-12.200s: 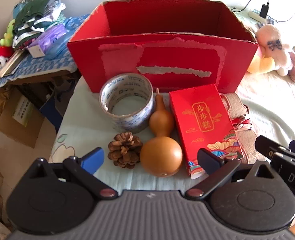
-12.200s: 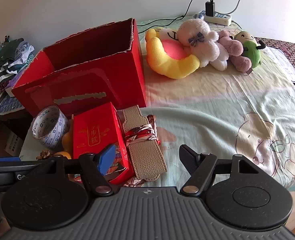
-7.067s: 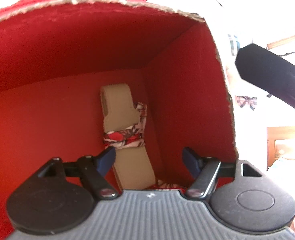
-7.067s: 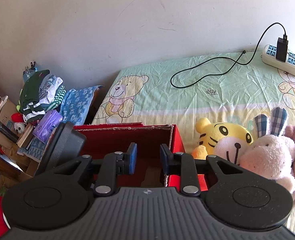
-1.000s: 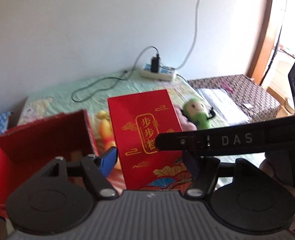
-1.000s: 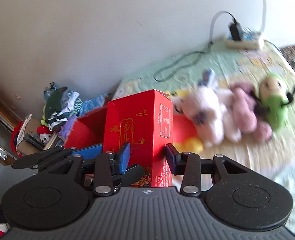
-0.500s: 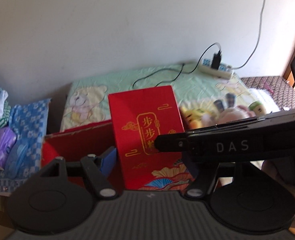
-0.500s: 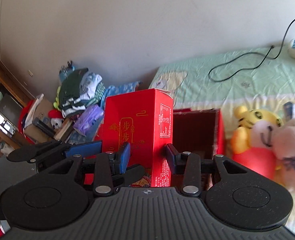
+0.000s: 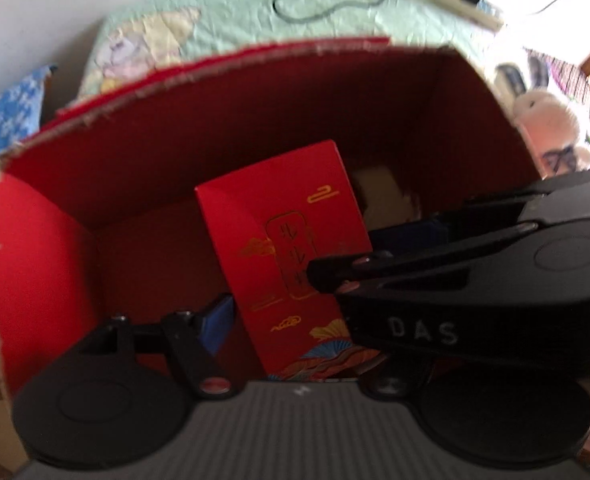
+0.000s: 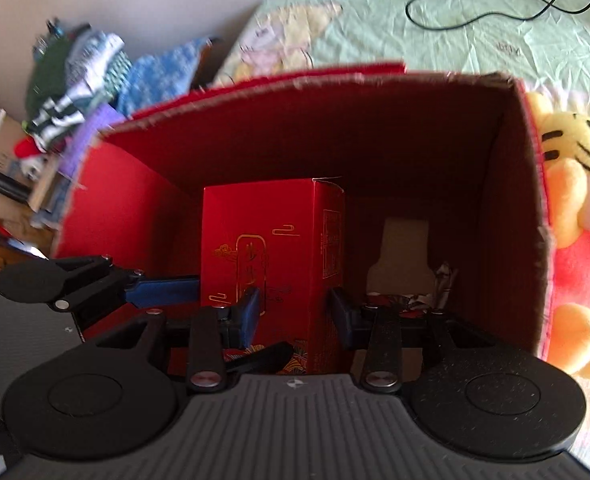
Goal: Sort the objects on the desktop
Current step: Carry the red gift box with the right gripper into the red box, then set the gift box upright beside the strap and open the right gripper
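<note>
Left wrist view blurred; right pad of left gripper (image 9: 291, 320) hidden behind right gripper's body. Lower end of red gift box (image 10: 271, 248) cut off by gripper housings. Beige pouch (image 10: 403, 256) on carton floor partly masked, dim. Gift box upright inside open red carton (image 10: 107, 184), clamped by both: right gripper (image 10: 293, 312) pads pressed on front and side faces at moderate spread; left gripper spread wider across the broad face, blue pad (image 10: 163, 290) against the left edge. Glossy red, gold cloud motifs, vertical gold characters, printed side panel.
</note>
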